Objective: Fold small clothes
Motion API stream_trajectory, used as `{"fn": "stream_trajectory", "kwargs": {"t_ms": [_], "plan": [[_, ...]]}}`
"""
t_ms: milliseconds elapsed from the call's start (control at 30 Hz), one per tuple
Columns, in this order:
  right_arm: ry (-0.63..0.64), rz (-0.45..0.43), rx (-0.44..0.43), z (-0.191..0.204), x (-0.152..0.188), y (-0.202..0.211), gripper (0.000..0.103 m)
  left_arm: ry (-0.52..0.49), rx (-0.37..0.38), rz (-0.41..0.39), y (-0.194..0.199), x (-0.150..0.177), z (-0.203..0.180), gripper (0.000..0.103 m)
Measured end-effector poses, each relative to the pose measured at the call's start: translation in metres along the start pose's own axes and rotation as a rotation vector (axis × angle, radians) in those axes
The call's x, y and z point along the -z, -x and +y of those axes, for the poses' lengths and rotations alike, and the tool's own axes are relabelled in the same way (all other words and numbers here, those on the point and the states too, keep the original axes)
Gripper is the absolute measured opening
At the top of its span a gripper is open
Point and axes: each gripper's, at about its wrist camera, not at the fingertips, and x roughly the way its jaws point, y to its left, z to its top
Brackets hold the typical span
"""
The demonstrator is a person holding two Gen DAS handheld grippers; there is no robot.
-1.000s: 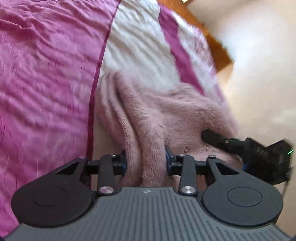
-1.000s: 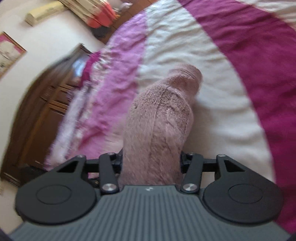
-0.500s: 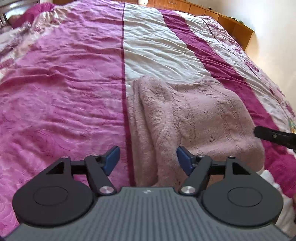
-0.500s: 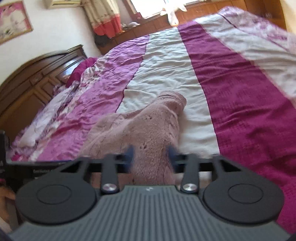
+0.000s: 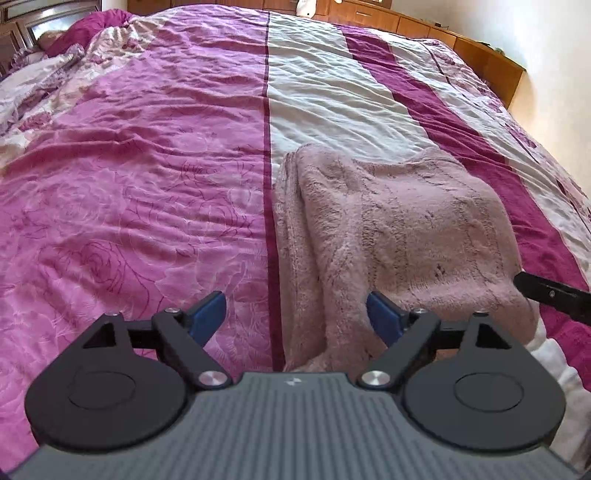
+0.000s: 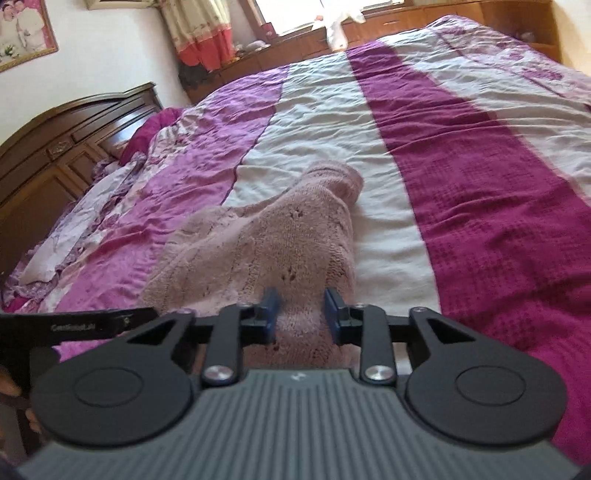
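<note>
Surroundings: a wide bedspread of pink, cream and magenta stripes (image 5: 155, 177) is spread under everything; a dark carved wooden headboard (image 6: 55, 136) is seen at the left of the right wrist view, and a low run of orange-brown wooden cabinets (image 5: 476, 48) lines the far side of the bed.
Wall items: a framed picture (image 6: 22, 33) and a patterned curtain with a red hem (image 6: 199, 33) are seen beyond the bed.
Obstructions: crumpled floral bedding (image 6: 85, 221) is heaped toward the headboard, well apart from the garment; the stripes around the garment are covered only by wrinkles.
Task item: a dusty-pink fuzzy knitted garment (image 5: 399, 229) is laid on the cream stripe, its left edge just beside the thin dark seam – its right side reaches the magenta stripe.
Fold: the left border is doubled into a thick ridge of 2 or more layers.
Long axis: in the right wrist view the garment (image 6: 266, 251) is seen running away from the camera, ending in a rounded, rolled end at its far tip.
Left gripper (image 5: 295, 314): spread wide, nothing clamped; the ridge of the garment lies between its blue pads (image 5: 382, 315) without being pinched.
Right gripper (image 6: 301, 314): partly parted – its blue pads (image 6: 334, 314) flank the near edge of the knit with a gap at each side, so no hold is seen.
Cross view: the black tip of the right gripper (image 5: 554, 295) is seen just beside the garment's near right corner.
</note>
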Motion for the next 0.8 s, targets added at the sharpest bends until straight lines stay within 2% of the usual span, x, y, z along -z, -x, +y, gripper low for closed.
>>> {"fn": "stream_trajectory", "kwargs": {"t_ms": [33, 67, 233, 300, 500, 667, 800], "plan": [[-0.003, -0.008, 0.008, 0.000, 0.002, 0.004, 0.052, -0.008, -0.003, -0.003, 0.005, 0.001, -0.002, 0.089], [0.000, -0.015, 0.010, 0.002, 0.004, 0.009, 0.064, -0.016, -0.007, -0.005, 0.009, 0.003, -0.003, 0.089], [0.063, -0.031, 0.010, 0.016, 0.019, 0.027, 0.066, -0.022, -0.033, -0.027, 0.031, 0.020, -0.010, 0.094], [0.069, -0.036, 0.016, 0.019, 0.028, 0.031, 0.077, -0.007, -0.033, -0.031, 0.037, 0.028, -0.011, 0.094], [0.117, -0.038, 0.076, 0.029, 0.054, 0.034, 0.080, 0.022, -0.053, -0.005, 0.036, 0.051, -0.022, 0.096], [0.149, -0.035, 0.141, 0.034, 0.067, 0.032, 0.083, -0.003, -0.067, 0.027, 0.028, 0.065, -0.034, 0.096], [0.078, 0.030, 0.176, 0.026, 0.076, 0.021, 0.083, -0.024, -0.110, 0.088, 0.015, 0.072, -0.041, 0.096]]}}
